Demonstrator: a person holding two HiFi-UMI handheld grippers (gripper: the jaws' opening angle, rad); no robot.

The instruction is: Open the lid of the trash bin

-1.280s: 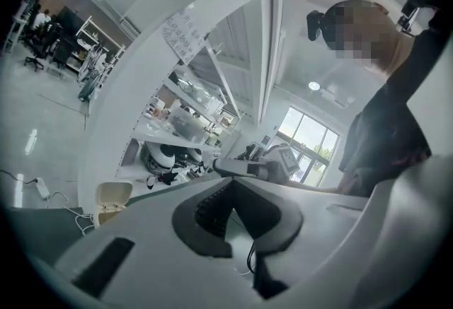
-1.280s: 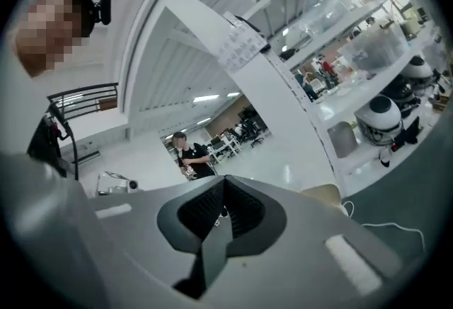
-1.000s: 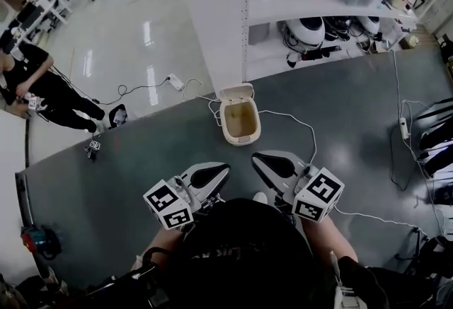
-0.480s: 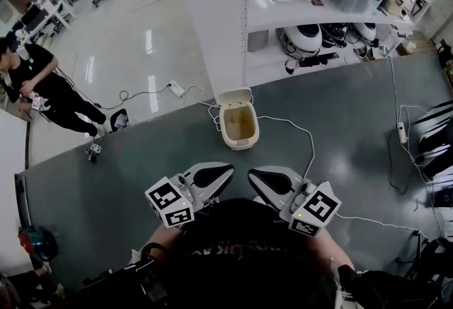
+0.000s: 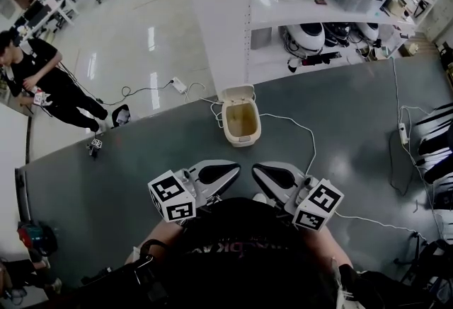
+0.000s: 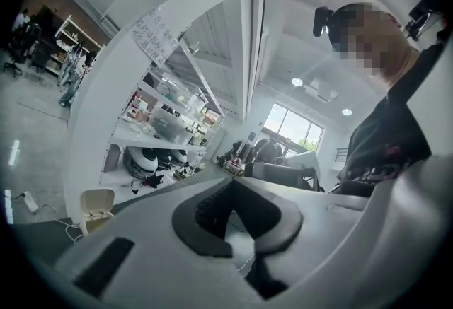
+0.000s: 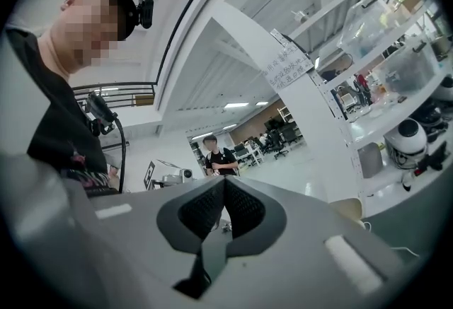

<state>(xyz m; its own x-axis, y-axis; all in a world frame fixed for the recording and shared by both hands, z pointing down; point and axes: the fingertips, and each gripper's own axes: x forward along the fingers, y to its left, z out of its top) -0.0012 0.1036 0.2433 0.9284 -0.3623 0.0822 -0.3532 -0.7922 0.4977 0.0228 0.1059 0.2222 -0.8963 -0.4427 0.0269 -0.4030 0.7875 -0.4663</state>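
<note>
Cream plastic marks the task's thing in the head view: a small cream plastic trash bin [image 5: 241, 132] stands near the far edge of the dark grey floor mat [image 5: 354, 131]. Its hinged lid [image 5: 237, 94] is already tipped up at the back and the yellowish inside shows. The left gripper [image 5: 238, 168] and right gripper [image 5: 254, 168] are held close to the person's body near the mat's near edge, tips almost meeting, well apart from the bin. In the left gripper view, the left gripper [image 6: 232, 184] has its dark pads together with nothing between them, and the bin [image 6: 95, 203] stands off to the left, lid upright. In the right gripper view, the right gripper [image 7: 224, 182] is likewise closed and empty, with the bin [image 7: 347, 208] partly hidden behind its body. The opening step looks done. If the lid should stand further back, a long reach forward to its front lip would be needed.
</note>
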